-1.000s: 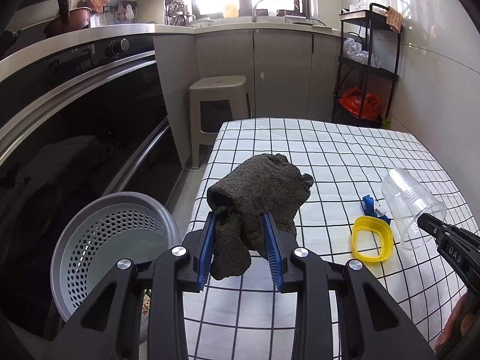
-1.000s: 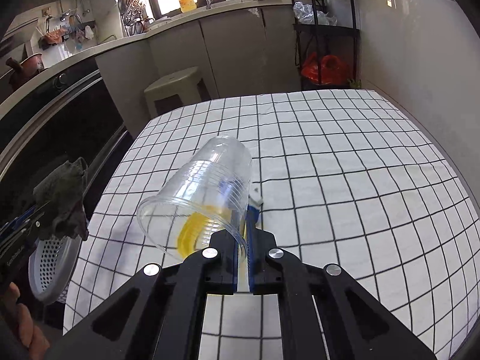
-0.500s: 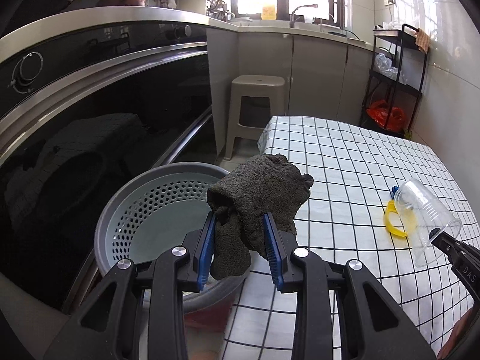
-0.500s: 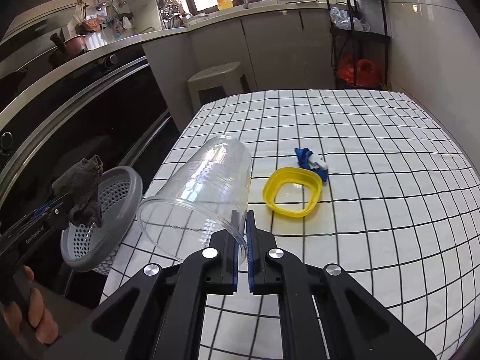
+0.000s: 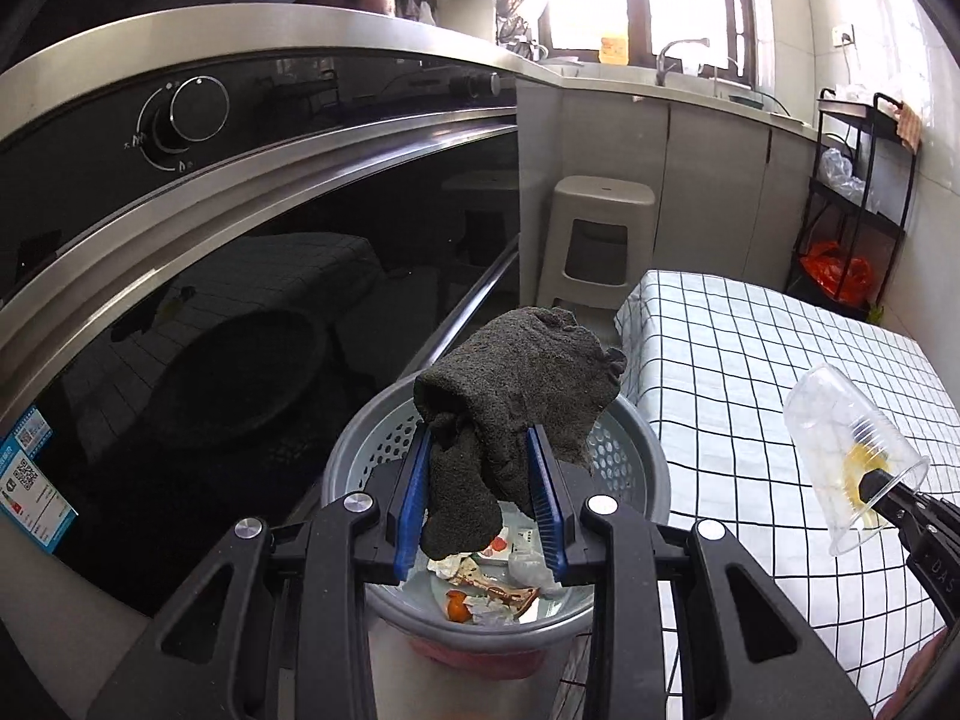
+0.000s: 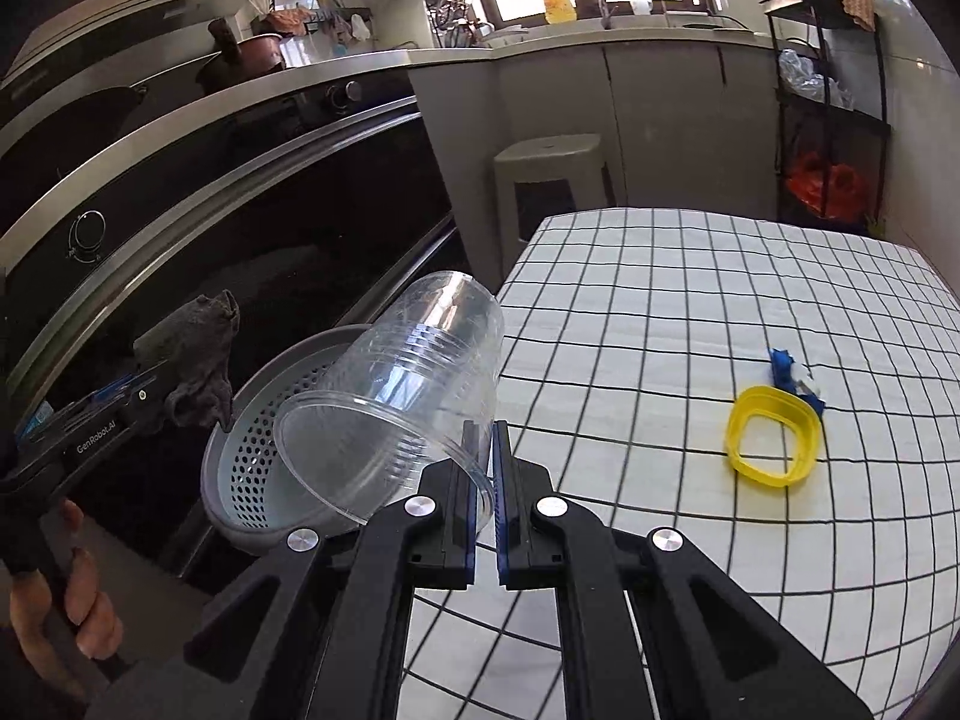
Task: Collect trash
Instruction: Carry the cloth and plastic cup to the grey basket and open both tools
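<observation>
My left gripper (image 5: 483, 450) is shut on a crumpled dark grey cloth (image 5: 516, 384) and hangs directly over the grey perforated bin (image 5: 636, 456), which holds paper scraps and food waste. In the right wrist view the cloth (image 6: 192, 354) and bin (image 6: 252, 456) sit at the left, off the table's edge. My right gripper (image 6: 485, 438) is shut on the rim of a clear plastic cup (image 6: 396, 390), held tilted beside the bin. That cup (image 5: 846, 456) shows at the right of the left wrist view.
A yellow plastic ring (image 6: 771, 441) and a blue-and-white scrap (image 6: 792, 372) lie on the checked tablecloth (image 6: 660, 312). A black oven front (image 5: 210, 312) stands left of the bin, a beige stool (image 5: 600, 240) behind it. A black shelf rack (image 5: 852, 204) stands at the back right.
Both grippers swung left from over the table toward the bin. The cloth now hangs over the bin's opening, and the cup has come to the table's left edge.
</observation>
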The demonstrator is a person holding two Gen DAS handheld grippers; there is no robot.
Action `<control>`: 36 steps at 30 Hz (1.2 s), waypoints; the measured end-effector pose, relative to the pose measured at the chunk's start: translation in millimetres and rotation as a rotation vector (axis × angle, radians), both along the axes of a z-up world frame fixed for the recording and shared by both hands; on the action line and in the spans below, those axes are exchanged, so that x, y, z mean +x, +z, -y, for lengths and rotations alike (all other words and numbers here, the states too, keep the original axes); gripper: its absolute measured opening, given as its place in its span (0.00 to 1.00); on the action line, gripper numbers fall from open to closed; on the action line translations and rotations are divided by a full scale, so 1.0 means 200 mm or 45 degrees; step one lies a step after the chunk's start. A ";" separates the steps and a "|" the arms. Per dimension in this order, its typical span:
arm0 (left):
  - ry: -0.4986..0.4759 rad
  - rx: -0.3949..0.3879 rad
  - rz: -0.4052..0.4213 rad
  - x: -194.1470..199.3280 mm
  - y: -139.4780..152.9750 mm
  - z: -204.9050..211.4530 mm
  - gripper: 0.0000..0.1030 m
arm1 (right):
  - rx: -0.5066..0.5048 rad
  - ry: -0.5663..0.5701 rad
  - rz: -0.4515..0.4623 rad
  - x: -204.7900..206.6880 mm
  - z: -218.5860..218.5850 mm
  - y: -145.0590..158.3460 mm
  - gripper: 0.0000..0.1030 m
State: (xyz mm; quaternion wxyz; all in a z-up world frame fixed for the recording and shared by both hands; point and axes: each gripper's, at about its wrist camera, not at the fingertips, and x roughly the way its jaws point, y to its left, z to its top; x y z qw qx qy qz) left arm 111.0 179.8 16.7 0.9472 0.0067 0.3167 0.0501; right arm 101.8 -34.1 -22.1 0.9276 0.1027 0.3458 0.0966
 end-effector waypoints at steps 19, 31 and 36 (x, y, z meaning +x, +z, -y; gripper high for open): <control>0.188 -0.030 -0.124 0.15 -0.20 -0.30 0.30 | -0.029 0.187 -0.076 0.41 -0.37 -0.13 0.05; 0.176 -0.102 -0.213 0.24 -0.28 -0.35 0.31 | -0.058 0.274 -0.140 0.53 -0.54 -0.23 0.05; 0.155 -0.100 -0.216 0.24 -0.29 -0.32 0.32 | -0.076 0.294 -0.153 0.54 -0.57 -0.25 0.05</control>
